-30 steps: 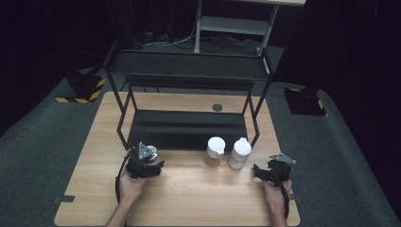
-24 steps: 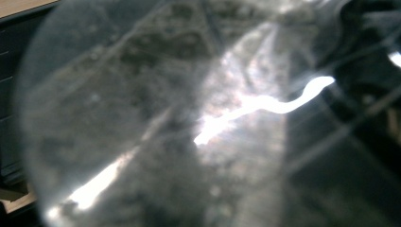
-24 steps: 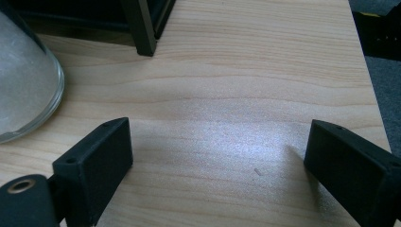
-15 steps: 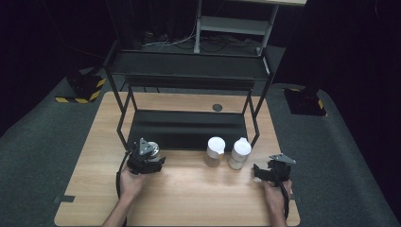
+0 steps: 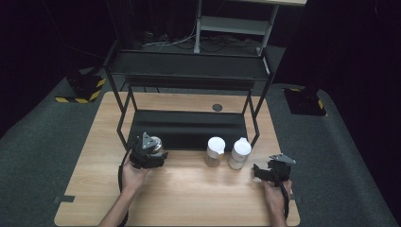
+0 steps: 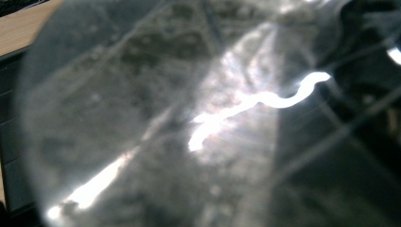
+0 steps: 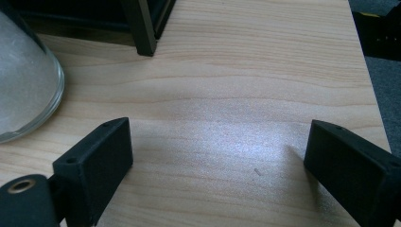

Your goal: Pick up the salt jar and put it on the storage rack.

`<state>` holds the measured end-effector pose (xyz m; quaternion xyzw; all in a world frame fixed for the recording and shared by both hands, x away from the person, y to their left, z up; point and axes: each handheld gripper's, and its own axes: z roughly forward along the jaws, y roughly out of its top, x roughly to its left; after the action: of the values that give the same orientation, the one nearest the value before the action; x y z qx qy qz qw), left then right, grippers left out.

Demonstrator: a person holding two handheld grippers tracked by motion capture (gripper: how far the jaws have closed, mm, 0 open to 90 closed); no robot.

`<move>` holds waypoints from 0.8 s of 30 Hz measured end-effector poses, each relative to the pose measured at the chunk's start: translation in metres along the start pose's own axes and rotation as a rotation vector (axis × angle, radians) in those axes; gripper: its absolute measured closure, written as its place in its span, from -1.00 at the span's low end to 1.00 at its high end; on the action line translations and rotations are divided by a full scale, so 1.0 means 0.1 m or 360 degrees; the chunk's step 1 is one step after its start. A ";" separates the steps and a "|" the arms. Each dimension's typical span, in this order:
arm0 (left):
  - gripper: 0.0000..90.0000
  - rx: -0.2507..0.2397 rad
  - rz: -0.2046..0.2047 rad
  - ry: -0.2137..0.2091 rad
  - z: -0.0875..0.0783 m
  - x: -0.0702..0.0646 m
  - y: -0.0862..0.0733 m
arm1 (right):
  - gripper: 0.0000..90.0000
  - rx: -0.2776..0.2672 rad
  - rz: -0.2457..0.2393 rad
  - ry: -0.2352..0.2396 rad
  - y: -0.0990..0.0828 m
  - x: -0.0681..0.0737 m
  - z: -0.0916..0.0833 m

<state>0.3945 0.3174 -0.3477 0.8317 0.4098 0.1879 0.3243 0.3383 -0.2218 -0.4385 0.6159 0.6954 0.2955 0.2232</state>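
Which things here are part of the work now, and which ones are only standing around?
In the work:
- left tool, shut on a clear jar
- black shelf rack, just in front of that jar

Standing by:
- two white-lidded jars on the wooden table
- right tool, open, nothing between its jaws
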 end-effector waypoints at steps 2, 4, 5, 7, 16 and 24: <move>-0.31 0.0001 0.0007 -0.0003 0.02 0.01 0.03 | -0.83 0.0000 0.0000 0.0000 0.00 0.00 0.00; -0.31 -0.0005 -0.0004 -0.0004 0.04 0.02 0.04 | -0.83 0.0000 0.0000 0.0000 0.00 0.00 0.00; -0.31 -0.0002 -0.0005 -0.0006 0.05 0.03 0.06 | -0.83 0.0000 0.0000 0.0000 0.00 0.00 0.00; -0.31 -0.0002 -0.0010 -0.0009 0.08 0.06 0.09 | -0.83 0.0000 0.0000 0.0000 0.00 0.00 0.00; -0.31 -0.0002 -0.0043 -0.0016 0.17 0.14 0.22 | -0.82 -0.0001 0.0000 0.0001 0.00 0.00 0.00; -0.31 0.0014 -0.0050 0.0010 0.29 0.15 0.33 | -0.82 0.0000 0.0000 0.0001 0.00 0.00 0.00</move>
<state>0.4383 0.3036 -0.3448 0.8260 0.4246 0.1836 0.3221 0.3382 -0.2219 -0.4386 0.6157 0.6954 0.2958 0.2230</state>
